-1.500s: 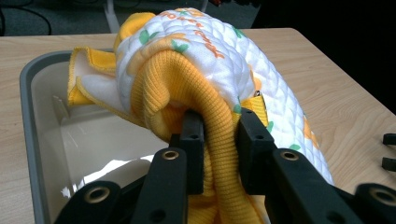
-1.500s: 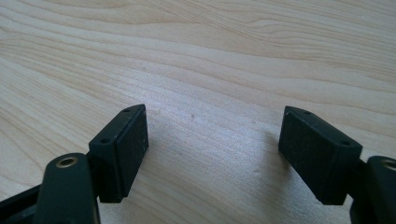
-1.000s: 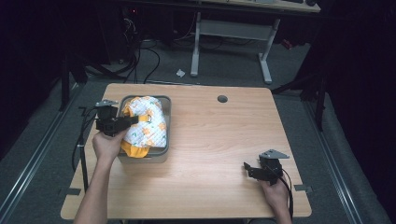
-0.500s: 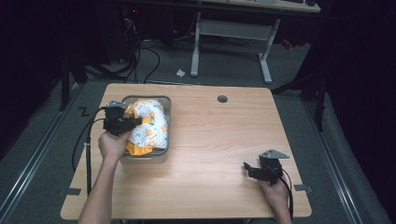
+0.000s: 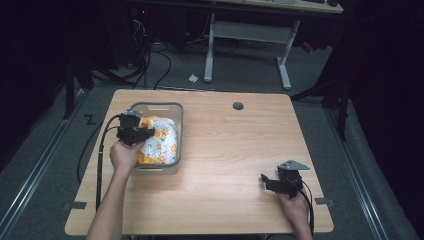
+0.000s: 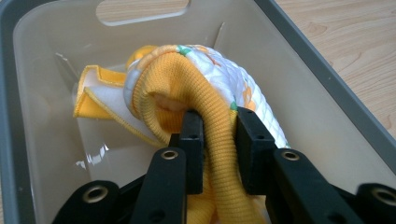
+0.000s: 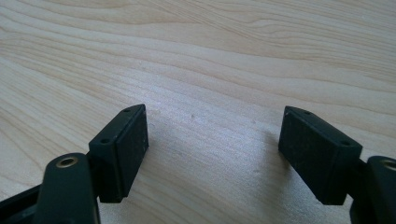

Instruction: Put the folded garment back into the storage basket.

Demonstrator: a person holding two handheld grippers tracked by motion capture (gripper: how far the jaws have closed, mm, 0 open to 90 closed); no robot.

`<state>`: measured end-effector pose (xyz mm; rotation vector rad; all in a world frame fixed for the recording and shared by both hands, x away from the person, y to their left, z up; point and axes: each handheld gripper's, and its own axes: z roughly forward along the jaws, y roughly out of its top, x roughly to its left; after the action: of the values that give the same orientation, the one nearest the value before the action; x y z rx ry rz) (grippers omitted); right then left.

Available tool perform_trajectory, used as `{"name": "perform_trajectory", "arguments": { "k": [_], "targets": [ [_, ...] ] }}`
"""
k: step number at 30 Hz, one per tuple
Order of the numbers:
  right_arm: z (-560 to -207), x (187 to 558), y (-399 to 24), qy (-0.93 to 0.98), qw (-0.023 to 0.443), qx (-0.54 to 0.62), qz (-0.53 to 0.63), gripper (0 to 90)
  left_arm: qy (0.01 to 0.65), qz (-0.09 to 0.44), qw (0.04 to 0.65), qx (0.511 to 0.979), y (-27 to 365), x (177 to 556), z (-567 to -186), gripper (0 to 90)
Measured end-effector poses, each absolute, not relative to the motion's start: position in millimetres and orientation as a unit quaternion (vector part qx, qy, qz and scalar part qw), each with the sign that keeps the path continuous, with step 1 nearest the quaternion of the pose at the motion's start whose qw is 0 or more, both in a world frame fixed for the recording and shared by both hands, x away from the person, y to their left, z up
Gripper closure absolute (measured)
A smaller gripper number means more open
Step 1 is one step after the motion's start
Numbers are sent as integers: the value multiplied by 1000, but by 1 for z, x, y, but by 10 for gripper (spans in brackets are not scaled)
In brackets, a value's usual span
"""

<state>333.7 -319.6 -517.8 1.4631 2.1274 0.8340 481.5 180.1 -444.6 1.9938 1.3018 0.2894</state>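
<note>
Now the left gripper (image 6: 217,140) sits lower and nearer in the grey bin (image 5: 176,131) at left of centre in the high view than a second ago, jaws clamped on the yellow ribbed edge of the quilted cloth (image 6: 205,98); I judge a lift-out is starting; the right gripper (image 7: 224,149) rests unmoved at lower right on the bare table (image 5: 235,150), jaws wide apart, holding nothing; bin walls close around the cloth may snag it; a round cable hole (image 5: 238,106) lies well apart.

My black left tongs (image 6: 218,140) pinch yellow ribbed cloth (image 6: 205,107), its quilted side white with orange and green print. The bin (image 6: 327,88) is grey; my bench (image 5: 235,150) is pale woodgrain.
</note>
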Motion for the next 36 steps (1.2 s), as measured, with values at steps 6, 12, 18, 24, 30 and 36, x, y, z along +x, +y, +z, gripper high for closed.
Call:
{"name": "perform_trajectory", "arguments": {
  "k": [6, 12, 18, 24, 30, 36],
  "targets": [
    [-518, 334, -320, 766, 213, 527, 300, 242, 522, 116, 351, 769, 180, 484, -445, 661],
    [-518, 334, -320, 766, 213, 526, 300, 242, 529, 142, 344, 763, 181, 479, -442, 516],
    [-518, 334, -320, 766, 213, 527, 300, 242, 518, 159, 367, 756, 176, 470, -435, 457],
    [-518, 334, -320, 766, 212, 527, 300, 242, 502, 163, 389, 755, 170, 460, -427, 416],
    [-518, 334, -320, 766, 213, 526, 300, 242, 498, 165, 403, 749, 167, 451, -424, 399],
    [-518, 334, -320, 766, 213, 527, 300, 242, 489, 166, 419, 747, 162, 439, -422, 392]
  ]
}}
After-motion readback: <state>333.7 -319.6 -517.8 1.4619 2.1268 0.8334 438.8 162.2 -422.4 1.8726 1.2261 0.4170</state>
